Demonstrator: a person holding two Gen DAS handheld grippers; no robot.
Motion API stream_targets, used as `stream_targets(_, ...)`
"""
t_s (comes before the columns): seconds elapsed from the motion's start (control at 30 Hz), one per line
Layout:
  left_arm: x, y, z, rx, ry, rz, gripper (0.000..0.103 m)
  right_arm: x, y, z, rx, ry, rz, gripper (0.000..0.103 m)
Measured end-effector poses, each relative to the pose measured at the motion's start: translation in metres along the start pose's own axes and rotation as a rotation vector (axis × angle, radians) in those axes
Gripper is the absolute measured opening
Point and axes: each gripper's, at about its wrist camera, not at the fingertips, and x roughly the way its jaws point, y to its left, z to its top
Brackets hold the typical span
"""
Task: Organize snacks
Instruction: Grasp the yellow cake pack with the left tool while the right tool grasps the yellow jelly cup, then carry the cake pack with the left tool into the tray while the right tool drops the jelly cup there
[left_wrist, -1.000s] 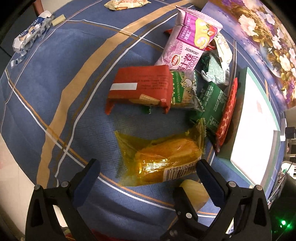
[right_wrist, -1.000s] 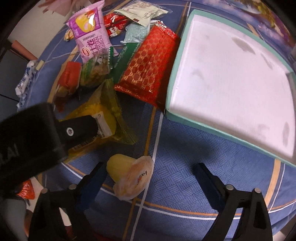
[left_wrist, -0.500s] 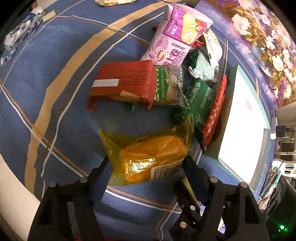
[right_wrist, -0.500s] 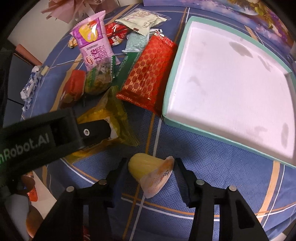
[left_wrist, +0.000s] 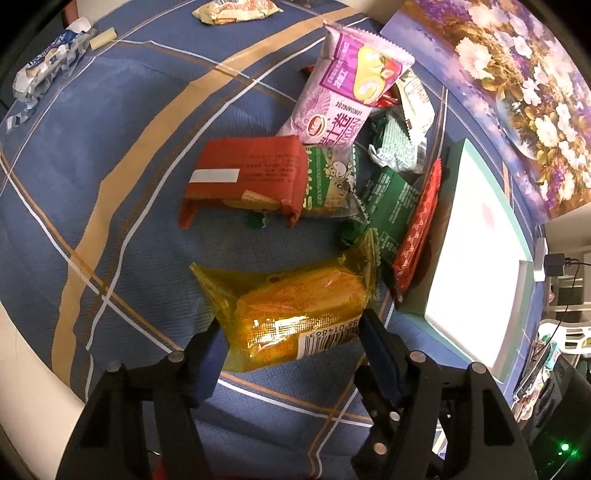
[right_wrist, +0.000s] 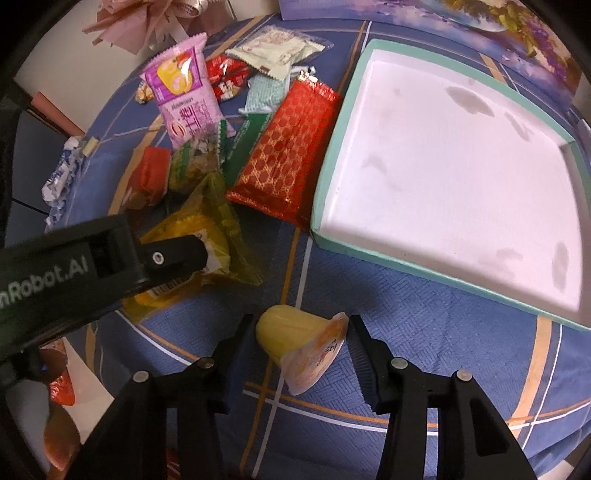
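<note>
Teal-rimmed tray (right_wrist: 334, 147), white inside, snackless.

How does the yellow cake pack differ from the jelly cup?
The cake pack is a flat, crinkly clear-yellow wrapper with a barcode; the jelly cup is a small rigid cone lying on its side. The pack sits between the left gripper fingers, the cup between the right gripper fingers. Both are yellow.

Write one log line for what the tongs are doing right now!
left tongs: closing on yellow cake packet | right tongs: holding jelly cup | tray: empty | other snacks: on cloth
</note>
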Motion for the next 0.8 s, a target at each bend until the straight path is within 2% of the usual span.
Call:
stream_targets(0.2,-0.021,-0.001,-0.003,0.003,-0.041,-0.016,0.070,-0.018,-0.006,0.000,0.015,-0.048,0.044,0.052)
stream_targets(0.47,-0.048,-0.010,-0.004,0.007,-0.102,-0.054,0.070,-0.055,-0.028,0.007,0.081,-0.159,0.091,0.052)
stream_targets(0.57,-0.053,-0.025,-0.001,0.035,-0.102,-0.064,0.070,-0.064,-0.043,0.011,0.129,-0.188,0.069,0.052)
stream_targets(0.73,-0.051,-0.060,0.004,0.111,-0.096,-0.071,0.070,-0.073,-0.085,0.029,0.258,-0.252,-0.059,0.052)
stream_targets(0.8,-0.046,-0.079,0.009,0.139,-0.089,-0.075,0.070,-0.074,-0.102,0.034,0.302,-0.266,-0.074,0.052)
